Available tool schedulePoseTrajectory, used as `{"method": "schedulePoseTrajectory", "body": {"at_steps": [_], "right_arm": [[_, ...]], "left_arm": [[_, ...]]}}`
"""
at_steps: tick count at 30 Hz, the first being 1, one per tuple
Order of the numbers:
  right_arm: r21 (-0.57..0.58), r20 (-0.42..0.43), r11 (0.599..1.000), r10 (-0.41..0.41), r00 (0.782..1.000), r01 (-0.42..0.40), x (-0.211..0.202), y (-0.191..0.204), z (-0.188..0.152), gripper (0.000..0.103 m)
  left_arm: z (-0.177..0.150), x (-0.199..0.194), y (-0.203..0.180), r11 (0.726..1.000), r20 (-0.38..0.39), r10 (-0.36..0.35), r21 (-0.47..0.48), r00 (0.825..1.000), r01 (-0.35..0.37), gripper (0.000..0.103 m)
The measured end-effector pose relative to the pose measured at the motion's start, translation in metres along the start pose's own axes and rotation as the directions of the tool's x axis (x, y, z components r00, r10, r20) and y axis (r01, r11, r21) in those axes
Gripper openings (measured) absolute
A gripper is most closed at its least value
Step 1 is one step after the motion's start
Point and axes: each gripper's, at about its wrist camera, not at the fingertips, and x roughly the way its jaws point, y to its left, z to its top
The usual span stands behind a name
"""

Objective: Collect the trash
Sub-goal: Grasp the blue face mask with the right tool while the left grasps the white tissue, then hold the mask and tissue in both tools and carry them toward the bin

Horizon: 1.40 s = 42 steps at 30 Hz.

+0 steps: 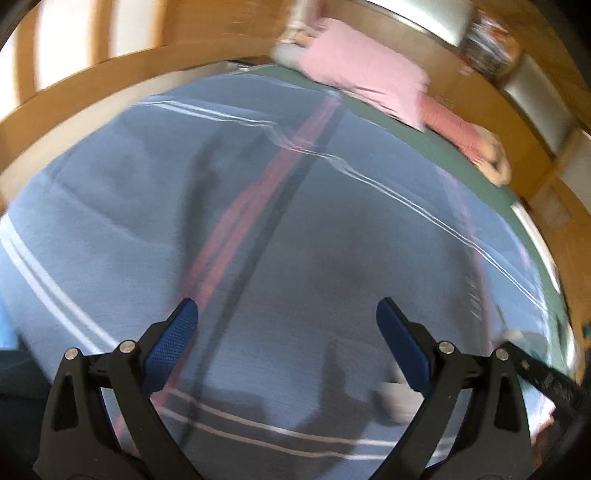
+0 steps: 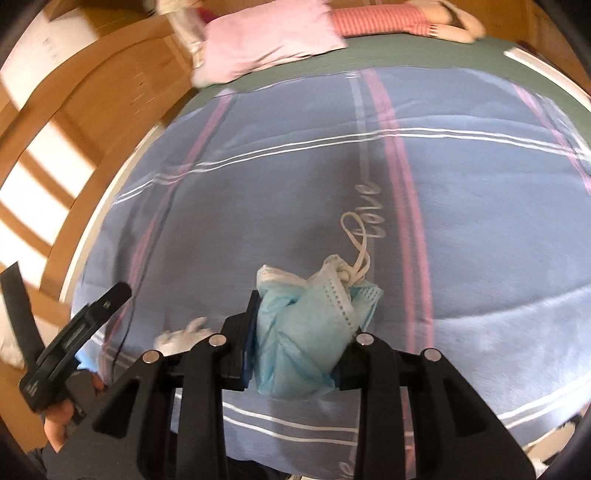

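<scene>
- Blue blanket (image 2: 480, 229) is lying under us.
- We are pinching the face mask (image 2: 306, 332) in our right gripper (image 2: 295, 354).
- Our left gripper (image 1: 286, 347) is hanging spread wide, empty.
- Next, we think, a bin.

Right wrist view: crumpled face masks (image 2: 314, 332) sit between the right gripper (image 2: 295, 347) fingers, above the bedspread (image 2: 480, 229). Pillow (image 2: 266, 37) at bed's far end, soft toy (image 2: 399, 18) right of it. Left gripper (image 2: 77, 332) left; beside it, possibly crumpled tissue (image 2: 184, 332).
</scene>
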Motion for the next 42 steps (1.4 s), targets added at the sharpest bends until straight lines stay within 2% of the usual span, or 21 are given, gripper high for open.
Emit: {"method": "schedulePoseTrajectory", "body": {"at_steps": [3,5,7,9,10,11,12,13,14,15,19,20,27,30,32,35,40,41,42], "right_arm": [[0.055,0.004,0.998,-0.009,1.000,0.009,-0.005,-0.017,-0.009,0.032],[0.075,0.003,0.997,-0.016,1.000,0.016,-0.008,-0.023,-0.015,0.032],[0.086,0.004,0.996,-0.022,1.000,0.022,-0.013,-0.027,-0.020,0.032],[0.093,0.002,0.995,-0.028,1.000,0.028,-0.016,-0.031,-0.023,0.032],[0.095,0.002,0.995,-0.031,1.000,0.030,-0.018,-0.031,-0.024,0.032],[0.095,0.002,0.995,-0.034,0.999,0.033,-0.019,-0.032,-0.025,0.032],[0.094,0.004,0.995,-0.038,0.999,0.038,-0.019,-0.033,-0.026,0.032],[0.092,0.005,0.995,-0.041,0.999,0.040,-0.020,-0.034,-0.027,0.032],[0.091,0.006,0.995,-0.043,0.999,0.042,-0.020,-0.034,-0.028,0.032],[0.091,0.006,0.995,-0.042,0.999,0.041,-0.020,-0.033,-0.029,0.032],[0.089,0.003,0.995,-0.037,0.999,0.037,-0.017,-0.030,-0.032,0.032],[0.085,0.004,0.996,-0.039,0.999,0.039,-0.017,-0.028,-0.033,0.032],[0.036,0.008,0.998,-0.053,0.999,0.053,-0.012,-0.014,-0.037,0.032],[0.033,0.004,0.998,-0.045,0.999,0.045,-0.009,-0.009,-0.038,0.032],[0.032,0.003,0.999,-0.042,0.999,0.042,-0.008,-0.008,-0.038,0.032],[0.030,-0.001,0.999,-0.038,0.999,0.038,-0.005,-0.004,-0.039,0.032],[0.021,-0.005,0.999,-0.042,0.999,0.042,-0.001,0.001,-0.041,0.032],[0.019,-0.006,0.999,-0.044,0.999,0.044,-0.001,0.002,-0.041,0.032],[0.016,-0.008,0.999,-0.045,0.999,0.045,0.000,0.003,-0.042,0.032]], "left_arm": [[-0.007,-0.001,-0.024,0.985,-0.026,-0.134,0.103,0.991,0.136,0.097],[-0.016,-0.005,-0.047,0.962,-0.024,-0.161,0.220,0.987,0.162,0.097],[-0.029,-0.004,-0.071,0.923,-0.032,-0.136,0.360,0.990,0.139,0.097],[-0.041,0.003,-0.087,0.881,-0.072,-0.095,0.458,0.993,0.118,0.097],[-0.048,0.008,-0.093,0.862,-0.095,-0.075,0.495,0.993,0.113,0.093],[-0.053,0.012,-0.097,0.846,-0.116,-0.056,0.522,0.992,0.108,0.083],[-0.055,0.015,-0.098,0.840,-0.130,-0.046,0.532,0.990,0.109,0.077],[-0.057,0.020,-0.097,0.837,-0.159,-0.039,0.535,0.987,0.119,0.067],[-0.058,0.023,-0.096,0.839,-0.182,-0.032,0.529,0.983,0.125,0.057],[-0.058,0.029,-0.093,0.846,-0.205,-0.018,0.519,0.979,0.124,0.052],[-0.052,0.031,-0.085,0.866,-0.205,-0.038,0.482,0.978,0.135,0.028],[-0.051,0.031,-0.084,0.869,-0.203,-0.040,0.475,0.978,0.134,0.025],[-0.039,0.022,-0.071,0.910,-0.156,-0.066,0.396,0.985,0.124,0.022],[-0.026,0.020,-0.054,0.947,-0.160,-0.140,0.268,0.977,0.179,0.022],[-0.020,0.022,-0.040,0.959,-0.167,-0.191,0.179,0.967,0.220,0.022],[-0.017,0.025,-0.030,0.966,-0.183,-0.206,0.118,0.961,0.229,0.022],[-0.015,0.024,-0.027,0.966,-0.178,-0.215,0.106,0.960,0.236,0.022],[-0.014,0.024,-0.026,0.963,-0.177,-0.234,0.091,0.956,0.253,0.022],[-0.012,0.024,-0.022,0.953,-0.182,-0.287,0.047,0.941,0.300,0.022]]}}
